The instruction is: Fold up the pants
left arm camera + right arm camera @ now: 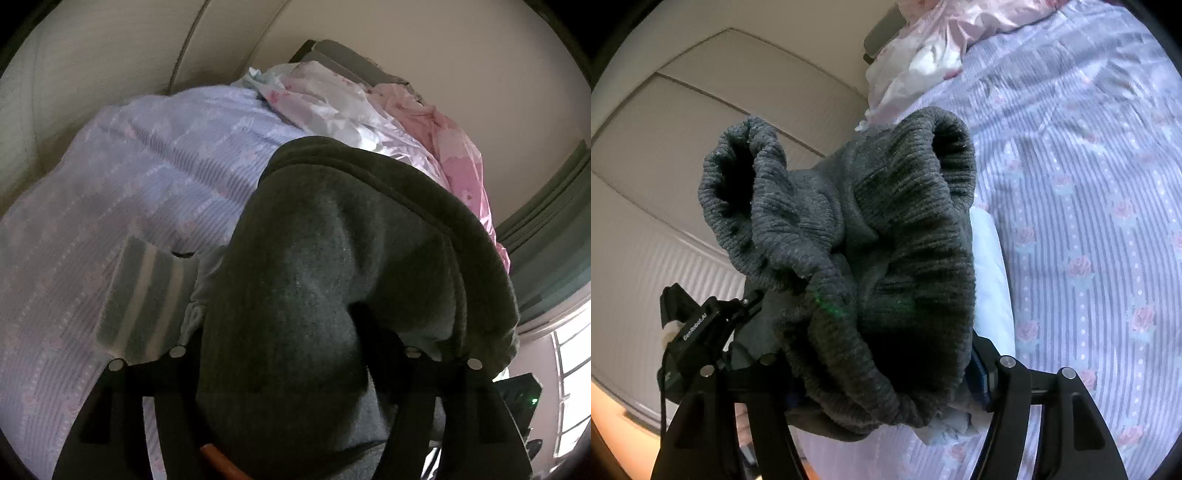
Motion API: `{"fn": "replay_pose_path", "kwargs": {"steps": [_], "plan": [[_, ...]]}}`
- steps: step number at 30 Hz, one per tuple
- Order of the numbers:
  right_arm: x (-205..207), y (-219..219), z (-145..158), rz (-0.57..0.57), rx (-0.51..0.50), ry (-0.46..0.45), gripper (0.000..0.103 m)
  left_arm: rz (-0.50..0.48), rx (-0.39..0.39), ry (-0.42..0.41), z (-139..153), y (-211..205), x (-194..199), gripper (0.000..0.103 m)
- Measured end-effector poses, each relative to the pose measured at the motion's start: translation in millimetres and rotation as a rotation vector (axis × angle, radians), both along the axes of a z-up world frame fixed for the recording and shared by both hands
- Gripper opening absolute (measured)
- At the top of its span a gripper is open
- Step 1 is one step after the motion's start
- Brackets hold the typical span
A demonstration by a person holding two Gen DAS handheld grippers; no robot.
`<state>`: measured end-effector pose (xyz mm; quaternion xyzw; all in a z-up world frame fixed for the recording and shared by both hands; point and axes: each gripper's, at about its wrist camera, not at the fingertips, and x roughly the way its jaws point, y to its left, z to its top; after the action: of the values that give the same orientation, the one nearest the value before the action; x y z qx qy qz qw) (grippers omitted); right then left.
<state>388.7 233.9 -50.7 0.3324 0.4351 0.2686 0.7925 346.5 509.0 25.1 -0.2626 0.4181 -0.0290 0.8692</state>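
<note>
While both my grippers point down toward the bed, the grey knit pants are bunched between them, above the striped floral bedsheet. In the right wrist view, my right gripper has thick ribbed cloth filling the gap between its jaws; the jaws stand wide, but I cannot tell if the pads are pressing. Two ribbed openings, cuffs or waistband I cannot tell which, gape up and away from the camera, one left, one right. In the left wrist view, my left gripper likewise has pants draped between its spread jaws, pads hidden, grip unclear. The cloth runs away from the camera toward crumpled pink and white bedding at the far end. True long axis unreadable, too bunched. The other gripper shows at left in the right view, beside the pants.
</note>
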Motion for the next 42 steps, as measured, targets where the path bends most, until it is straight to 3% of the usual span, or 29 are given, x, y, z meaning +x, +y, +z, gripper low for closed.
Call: {"fn": "replay_pose_path", "kwargs": {"steps": [4,5,6,8,10,13,16,18,19,20,22,23,27,29,32,34,40,42], "plan": [[-6.6,-6.5,11.7,0.006,0.017,-0.007,0.078,0.044,0.123,0.003,13.3,-5.7,-3.8,0.087],[-9.3,-10.0,17.8,0.008,0.021,0.013,0.081,0.061,0.175,0.008,15.9,-7.3,-5.2,0.098],[-5.3,-13.0,20.3,0.011,0.015,0.026,0.082,0.081,0.254,0.007,23.1,-11.9,-10.7,0.100],[-7.7,-22.7,33.0,0.008,-0.014,0.030,0.082,0.078,0.339,-0.022,35.3,-18.9,-18.3,0.097],[-20.1,-32.0,49.5,-0.022,-0.040,-0.019,0.082,0.099,0.426,-0.057,53.0,-26.6,-29.7,0.094],[-48.4,-47.4,97.5,-0.105,-0.147,-0.215,0.082,0.133,0.493,-0.149,84.6,-37.7,-52.6,0.094],[-62.7,-52.6,133.3,-0.144,-0.169,-0.387,0.082,0.147,0.485,-0.212,100.0,-43.7,-65.1,0.094],[-62.0,-39.3,157.1,-0.049,-0.179,-0.466,0.080,0.149,0.476,-0.237,101.1,-47.4,-64.6,0.094],[-49.6,-29.8,162.7,0.014,-0.179,-0.480,0.069,0.148,0.486,-0.225,97.5,-48.6,-58.2,0.094],[-40.7,-20.2,167.0,0.068,-0.186,-0.482,0.048,0.150,0.492,-0.198,92.5,-49.3,-52.4,0.088],[-14.5,-3.1,166.1,0.128,-0.210,-0.430,0.021,0.122,0.497,-0.122,72.2,-49.4,-37.6,0.080],[0.9,4.9,162.9,0.157,-0.218,-0.396,0.021,0.107,0.498,-0.086,62.2,-47.6,-32.4,0.072],[32.1,20.7,150.7,0.170,-0.369,-0.393,0.017,0.086,0.421,-0.028,32.1,-28.9,-28.4,0.071],[44.1,18.1,135.6,0.173,-0.337,-0.320,0.011,0.078,0.345,-0.013,24.2,-12.8,-31.6,0.071],[62.7,8.3,108.0,0.146,-0.273,-0.183,0.000,0.061,0.296,0.002,9.5,1.9,-37.2,0.073],[69.6,7.0,84.0,0.164,-0.233,-0.124,0.000,0.054,0.277,0.006,1.1,5.8,-40.0,0.075],[56.1,19.1,38.7,0.188,-0.315,-0.116,0.000,0.055,0.172,0.016,-20.9,17.2,-40.9,0.089],[53.9,18.4,32.8,0.182,-0.345,-0.126,0.000,0.071,0.201,0.007,-15.6,11.4,-42.3,0.090]]}}
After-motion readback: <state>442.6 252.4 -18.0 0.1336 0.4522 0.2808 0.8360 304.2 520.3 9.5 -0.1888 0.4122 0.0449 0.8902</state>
